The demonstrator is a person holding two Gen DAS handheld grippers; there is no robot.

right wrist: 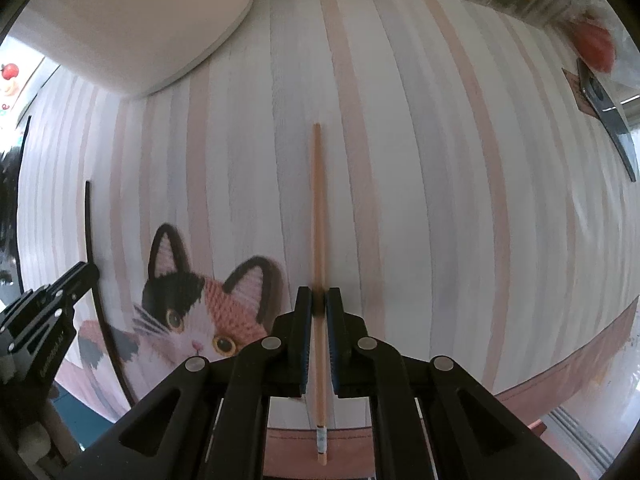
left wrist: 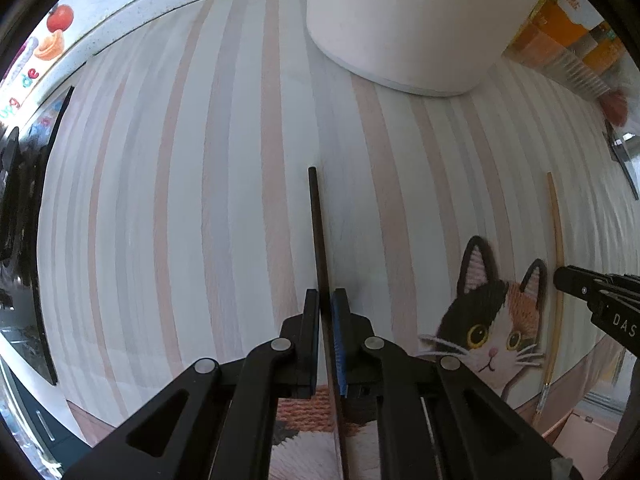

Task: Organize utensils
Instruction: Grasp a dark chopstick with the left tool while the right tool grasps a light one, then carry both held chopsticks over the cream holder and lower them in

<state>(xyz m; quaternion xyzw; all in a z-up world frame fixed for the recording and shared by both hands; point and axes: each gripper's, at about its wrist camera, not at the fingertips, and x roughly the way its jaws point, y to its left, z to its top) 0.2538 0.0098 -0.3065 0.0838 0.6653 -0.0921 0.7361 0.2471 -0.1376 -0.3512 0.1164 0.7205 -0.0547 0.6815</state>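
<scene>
A dark chopstick point(left wrist: 318, 232) lies lengthwise on the striped cat placemat point(left wrist: 180, 200). My left gripper point(left wrist: 326, 294) points down over it, shut on the stick near its lower half. A pale wooden chopstick point(right wrist: 317, 208) lies parallel to it on the same placemat point(right wrist: 440, 180), and my right gripper point(right wrist: 319, 292) is shut on that one. Each view shows the other side too: the pale chopstick point(left wrist: 557, 248) with the right gripper point(left wrist: 562, 276) at the right, and the dark chopstick point(right wrist: 89, 224) with the left gripper point(right wrist: 90, 270) at the left.
A tall white container point(left wrist: 400, 28) stands at the far end of the mat, also in the right wrist view point(right wrist: 128, 20). Orange packets in clear wrap point(left wrist: 568, 32) sit at the far right. A dark flat tool point(right wrist: 608, 120) lies past the mat's right edge.
</scene>
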